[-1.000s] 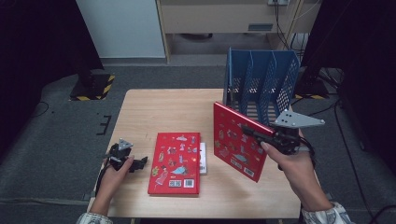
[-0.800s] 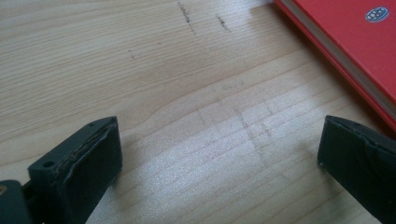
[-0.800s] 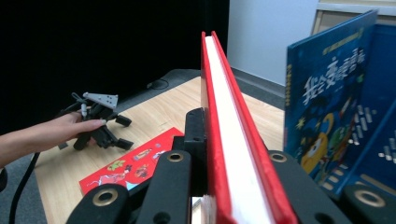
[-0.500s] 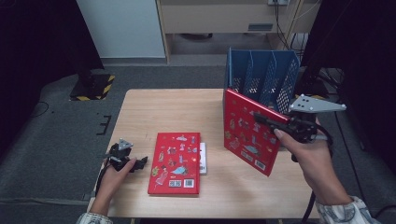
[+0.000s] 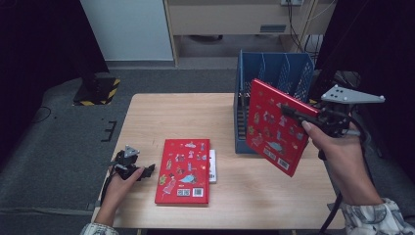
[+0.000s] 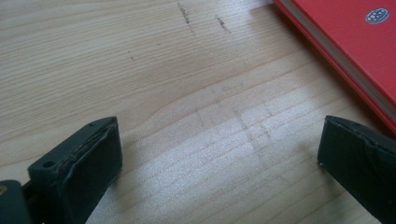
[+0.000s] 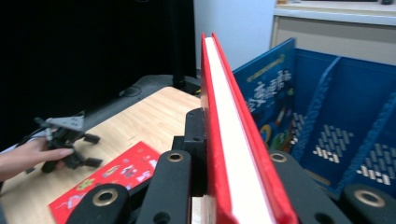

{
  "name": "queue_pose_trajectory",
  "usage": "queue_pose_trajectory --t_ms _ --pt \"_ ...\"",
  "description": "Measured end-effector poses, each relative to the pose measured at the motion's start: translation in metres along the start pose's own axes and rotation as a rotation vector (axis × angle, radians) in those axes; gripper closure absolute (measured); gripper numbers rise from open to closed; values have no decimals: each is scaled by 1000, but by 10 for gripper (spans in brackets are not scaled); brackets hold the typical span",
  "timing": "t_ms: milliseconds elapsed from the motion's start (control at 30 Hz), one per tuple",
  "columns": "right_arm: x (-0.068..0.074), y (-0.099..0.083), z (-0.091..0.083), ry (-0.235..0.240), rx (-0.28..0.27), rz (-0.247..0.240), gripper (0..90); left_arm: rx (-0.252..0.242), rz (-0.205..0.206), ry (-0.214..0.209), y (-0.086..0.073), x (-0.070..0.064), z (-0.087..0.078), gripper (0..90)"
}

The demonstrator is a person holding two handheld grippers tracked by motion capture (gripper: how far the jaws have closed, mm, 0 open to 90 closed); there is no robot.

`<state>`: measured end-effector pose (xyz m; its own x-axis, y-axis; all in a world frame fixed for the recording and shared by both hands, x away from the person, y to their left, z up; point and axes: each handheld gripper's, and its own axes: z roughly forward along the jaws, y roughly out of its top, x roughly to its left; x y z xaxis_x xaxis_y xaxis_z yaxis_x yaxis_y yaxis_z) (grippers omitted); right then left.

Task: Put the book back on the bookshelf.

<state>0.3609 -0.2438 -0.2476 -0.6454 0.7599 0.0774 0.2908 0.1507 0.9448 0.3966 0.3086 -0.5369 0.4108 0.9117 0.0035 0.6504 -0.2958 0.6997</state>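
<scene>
Counter (image 6: 187,93): pale wood, matt, fine grain, a few dark scuffs
Held book (image 5: 276,125): glossy red printed cover, white paper page block
Flat book (image 5: 183,171): same glossy red cover, smooth
File rack (image 5: 274,68): blue plastic, perforated walls, slight sheen
Left gripper (image 6: 219,172): black matt pads, edges worn rough
Right gripper (image 5: 299,113): black plastic, grey metal plate

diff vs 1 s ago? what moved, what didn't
The right gripper, shut on the red book all along, has carried it up off the table and away from the person, toward the blue file rack; the book now hangs tilted in front of the rack. Nothing was grasped or released. The left gripper stays open beside the flat red book, which has not moved.
</scene>
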Motion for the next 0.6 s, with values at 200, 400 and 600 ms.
queue_pose_trajectory --t_ms 200,400,600 --pt "-20 5 5 -70 11 23 794 0 -4 0 0 0 0 0" --pt "-38 8 12 -127 16 50 794 3 1 -3 1 -1 1 0" --pt "-51 12 23 -184 21 56 794 3 0 -3 1 -1 1 0"
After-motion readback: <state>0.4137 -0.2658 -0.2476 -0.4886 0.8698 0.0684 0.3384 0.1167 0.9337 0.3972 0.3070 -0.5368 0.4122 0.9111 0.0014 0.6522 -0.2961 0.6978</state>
